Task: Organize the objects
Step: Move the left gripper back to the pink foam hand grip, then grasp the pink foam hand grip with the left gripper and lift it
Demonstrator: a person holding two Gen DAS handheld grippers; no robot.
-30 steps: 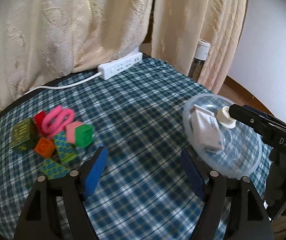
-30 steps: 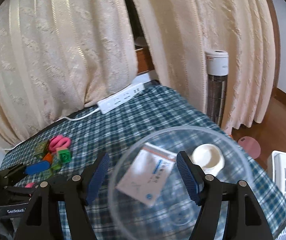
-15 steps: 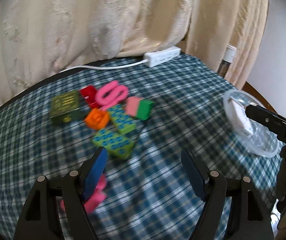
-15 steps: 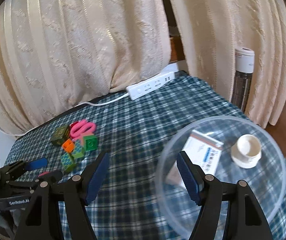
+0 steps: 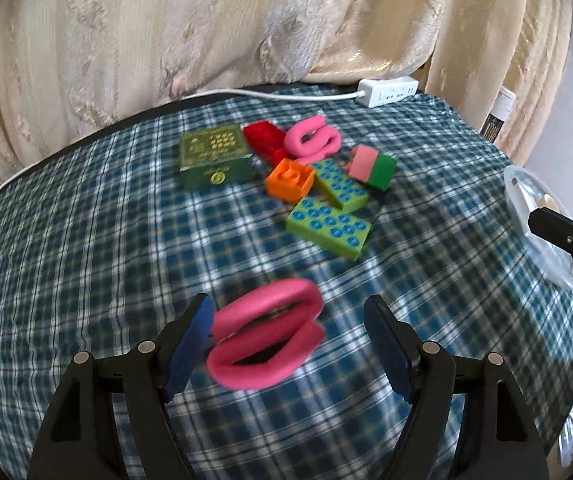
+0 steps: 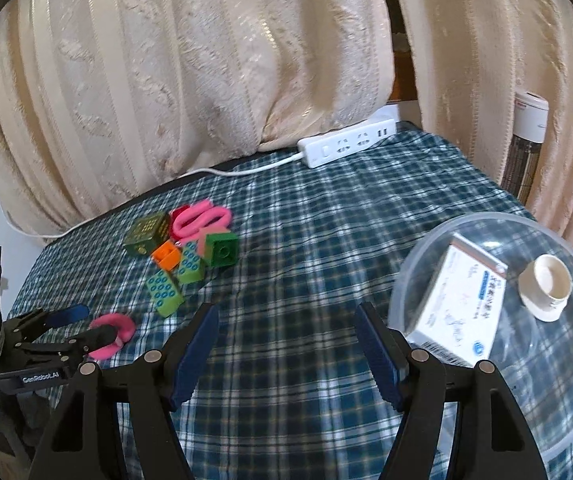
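Reaching with the left gripper (image 5: 286, 344), we had its jaws standing wide around a pink hair tie (image 5: 266, 340) that lay doubled on the cloth; the left pad was at or very near the tie's left end, the right pad clear of it, so nothing was gripped yet. We judged the tie light, soft and springy, likely to squash flat and twist under the pads, not fragile and not slippery. The best hold seemed to be across the middle, where the two loops lie side by side, so both strands are caught together.

Our right gripper (image 6: 286, 344) hung empty with its jaws wide over bare cloth, beside a clear plastic bowl (image 6: 418, 256) that held a white medicine box (image 6: 458, 304) and a small white cap (image 6: 544, 286).

Further out sat the remaining pile: a second pink hair tie (image 5: 312, 140), a dark green box (image 5: 214, 156), a red block (image 5: 264, 138), an orange block (image 5: 290, 178), two green studded bricks (image 5: 328, 232) and a pink-and-green block (image 5: 372, 164), bunched close and partly touching.

Under it all the tabletop wore a blue-green plaid cloth (image 5: 86, 260), soft and slightly rippled, which we thought could bunch if the pads dragged. A white power strip (image 6: 346, 142) lay at the far edge, against cream curtains (image 6: 206, 60).
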